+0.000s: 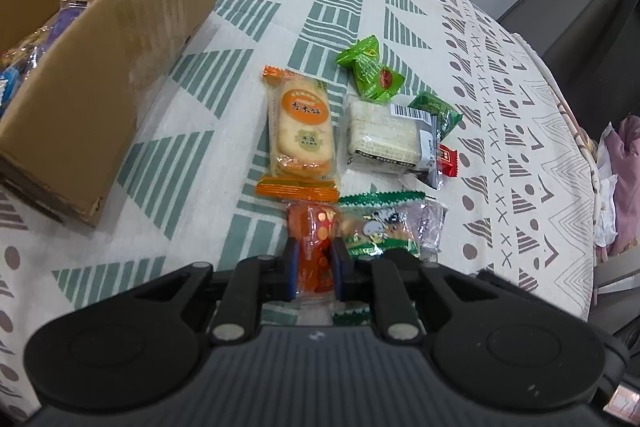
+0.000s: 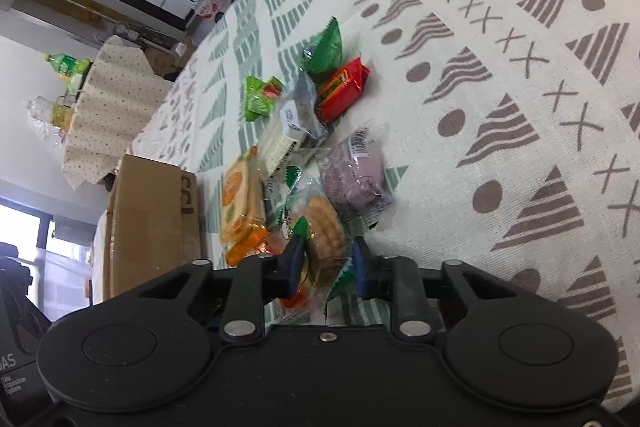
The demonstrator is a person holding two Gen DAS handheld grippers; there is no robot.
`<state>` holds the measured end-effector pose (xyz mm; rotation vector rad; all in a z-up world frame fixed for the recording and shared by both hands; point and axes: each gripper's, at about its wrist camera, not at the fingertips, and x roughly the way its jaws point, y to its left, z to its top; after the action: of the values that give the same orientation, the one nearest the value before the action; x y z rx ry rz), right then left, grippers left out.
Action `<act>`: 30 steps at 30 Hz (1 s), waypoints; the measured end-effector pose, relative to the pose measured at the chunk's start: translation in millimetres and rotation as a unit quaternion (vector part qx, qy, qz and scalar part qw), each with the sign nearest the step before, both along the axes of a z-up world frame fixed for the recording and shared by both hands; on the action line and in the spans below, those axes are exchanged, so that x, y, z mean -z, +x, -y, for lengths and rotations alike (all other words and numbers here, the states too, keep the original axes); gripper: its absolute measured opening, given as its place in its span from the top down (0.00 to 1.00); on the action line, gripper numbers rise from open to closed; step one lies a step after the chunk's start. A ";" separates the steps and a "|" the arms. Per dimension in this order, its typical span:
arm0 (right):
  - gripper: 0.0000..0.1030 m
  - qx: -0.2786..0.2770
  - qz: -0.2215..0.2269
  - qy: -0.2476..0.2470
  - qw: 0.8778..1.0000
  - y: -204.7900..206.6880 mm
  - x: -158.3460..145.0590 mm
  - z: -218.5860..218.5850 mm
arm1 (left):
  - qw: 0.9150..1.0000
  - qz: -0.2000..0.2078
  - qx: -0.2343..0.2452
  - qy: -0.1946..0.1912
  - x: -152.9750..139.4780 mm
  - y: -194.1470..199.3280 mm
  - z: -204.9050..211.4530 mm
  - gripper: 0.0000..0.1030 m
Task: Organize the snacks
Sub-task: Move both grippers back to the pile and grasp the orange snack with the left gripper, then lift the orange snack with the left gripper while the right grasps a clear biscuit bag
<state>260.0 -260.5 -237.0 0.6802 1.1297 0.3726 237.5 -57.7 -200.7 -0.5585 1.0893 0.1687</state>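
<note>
My left gripper (image 1: 314, 257) is shut on a small orange-red snack packet (image 1: 314, 247) lying on the patterned tablecloth (image 1: 200, 187). My right gripper (image 2: 328, 259) is shut on a green-edged clear packet of round crackers (image 2: 322, 227), which also shows in the left wrist view (image 1: 380, 227). Beyond lie an orange rice-cracker pack (image 1: 300, 131), a white rice-bar pack (image 1: 384, 135), two green candy packs (image 1: 370, 69) (image 1: 434, 111), a red packet (image 2: 344, 87) and a purple cake pack (image 2: 356, 175).
An open cardboard box (image 1: 120, 39) holding several snacks stands at the left on the table. The table's edge curves at the right (image 1: 576, 131), with chairs and clothes beyond. A second cloth-covered table with bottles (image 2: 112, 99) stands behind.
</note>
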 end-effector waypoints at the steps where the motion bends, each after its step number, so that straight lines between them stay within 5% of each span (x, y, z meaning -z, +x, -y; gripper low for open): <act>1: 0.78 0.001 0.004 -0.001 1.000 -1.1 -2.6 0.7 | 1.000 0.000 -0.001 0.000 -1.0 -0.7 -0.8 0.85; 30: 0.81 0.035 0.077 -0.025 0.996 -39.3 -66.7 -1.3 | 0.997 0.074 -0.006 -0.016 -74.0 -43.4 -24.8 1.00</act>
<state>220.8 -259.1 -170.3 0.6338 0.9638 0.3304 194.0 -32.8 -126.7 -0.5981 0.9453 0.1181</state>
